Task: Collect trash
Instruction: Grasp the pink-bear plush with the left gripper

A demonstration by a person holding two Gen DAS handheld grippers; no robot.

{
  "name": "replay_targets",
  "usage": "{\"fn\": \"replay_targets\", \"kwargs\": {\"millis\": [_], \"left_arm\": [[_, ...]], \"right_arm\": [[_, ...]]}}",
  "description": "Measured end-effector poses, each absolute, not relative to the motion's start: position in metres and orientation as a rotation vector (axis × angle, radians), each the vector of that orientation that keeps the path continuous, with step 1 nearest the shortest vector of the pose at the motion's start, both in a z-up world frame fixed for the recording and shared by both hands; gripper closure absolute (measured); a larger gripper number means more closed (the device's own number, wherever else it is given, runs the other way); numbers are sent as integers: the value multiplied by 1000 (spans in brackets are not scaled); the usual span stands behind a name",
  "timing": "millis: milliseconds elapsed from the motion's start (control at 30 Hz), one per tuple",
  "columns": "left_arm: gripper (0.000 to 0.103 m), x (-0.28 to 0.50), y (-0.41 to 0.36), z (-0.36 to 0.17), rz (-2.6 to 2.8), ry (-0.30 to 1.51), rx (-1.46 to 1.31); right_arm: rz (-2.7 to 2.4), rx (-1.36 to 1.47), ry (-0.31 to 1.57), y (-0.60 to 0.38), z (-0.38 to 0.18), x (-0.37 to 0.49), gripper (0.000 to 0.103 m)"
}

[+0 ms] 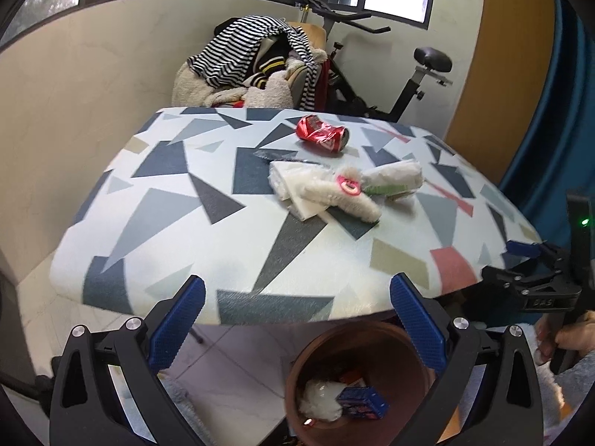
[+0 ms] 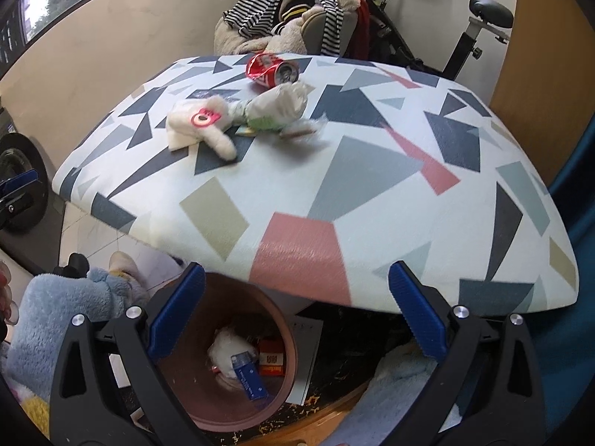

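Two handheld grippers hover at the near edge of a table draped in a geometric-patterned cloth, midway through a trash pickup. The left gripper has its blue-padded fingers spread wide and holds nothing. Below and between the two tools, a brown wastebasket stands on the floor under the table's lip; it already contains a wad of white tissue, a small blue carton and a red packet, so part of the job appears done. Still on the tabletop, toward the far side, lie a crushed red soda can, a folded white napkin, a fuzzy white item with a pink ring, which may be a hair clip though blur makes that uncertain, and a crumpled plastic wrapper with green print. The right gripper also hangs empty, fingers wide apart. By this count several pieces remain to be collected, all well apart from either gripper.
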State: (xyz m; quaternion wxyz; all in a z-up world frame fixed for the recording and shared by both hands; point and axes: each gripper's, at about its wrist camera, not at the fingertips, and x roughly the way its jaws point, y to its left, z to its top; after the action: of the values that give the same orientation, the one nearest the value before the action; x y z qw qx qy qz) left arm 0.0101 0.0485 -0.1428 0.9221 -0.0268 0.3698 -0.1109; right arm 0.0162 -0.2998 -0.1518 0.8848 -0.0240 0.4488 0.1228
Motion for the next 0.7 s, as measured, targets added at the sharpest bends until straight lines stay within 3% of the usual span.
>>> {"fn": "replay_targets", "kwargs": {"millis": [333,700], "left_arm": [[6,59,45,-145,-282,787,-77],[6,150,-12,-150,-378,857,-21]], "right_arm": [[235,13,928,-306,-147,52,6],[205,79,933,-316,-150,97,6]]}}
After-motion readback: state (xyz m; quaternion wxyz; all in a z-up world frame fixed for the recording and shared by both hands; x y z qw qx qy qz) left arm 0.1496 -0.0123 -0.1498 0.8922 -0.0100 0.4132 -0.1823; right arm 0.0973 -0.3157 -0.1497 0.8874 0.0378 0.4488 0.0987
